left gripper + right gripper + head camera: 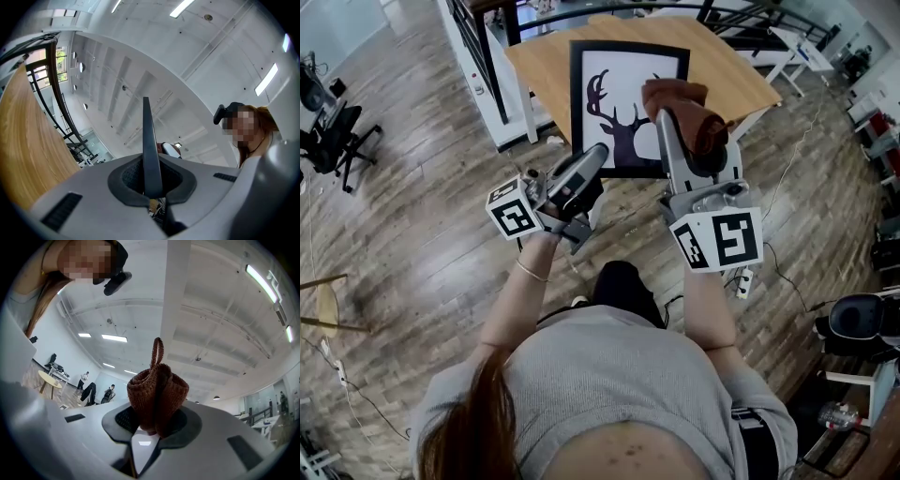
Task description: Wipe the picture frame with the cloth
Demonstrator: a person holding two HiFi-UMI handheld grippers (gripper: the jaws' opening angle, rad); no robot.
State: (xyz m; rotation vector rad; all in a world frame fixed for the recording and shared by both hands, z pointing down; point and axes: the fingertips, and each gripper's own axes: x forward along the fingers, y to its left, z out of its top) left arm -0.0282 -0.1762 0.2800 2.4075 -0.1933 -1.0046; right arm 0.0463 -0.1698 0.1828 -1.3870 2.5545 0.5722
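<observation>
- The picture frame (623, 66), black-edged with a dark deer silhouette on white, is held up in front of the person with its picture side facing them. Behind it in the head view is the wooden counter (553, 66).
- The left gripper (592, 161) has the frame by its lower left edge. In the left gripper view its jaws (150, 187) are clamped on the frame's thin dark edge (149, 150), which stands upright between them.
- The right gripper (670, 117) is at the frame's right side. In the right gripper view its 2 jaws (152, 427) are closed on a bunched brown knitted cloth (157, 397), with a small loop sticking up from the top.
- In the head view the cloth (680, 98) overlaps the frame's right edge near the deer's head; whether it touches the glass cannot be told.
- Below both grippers lies a wood-plank floor (422, 187).
</observation>
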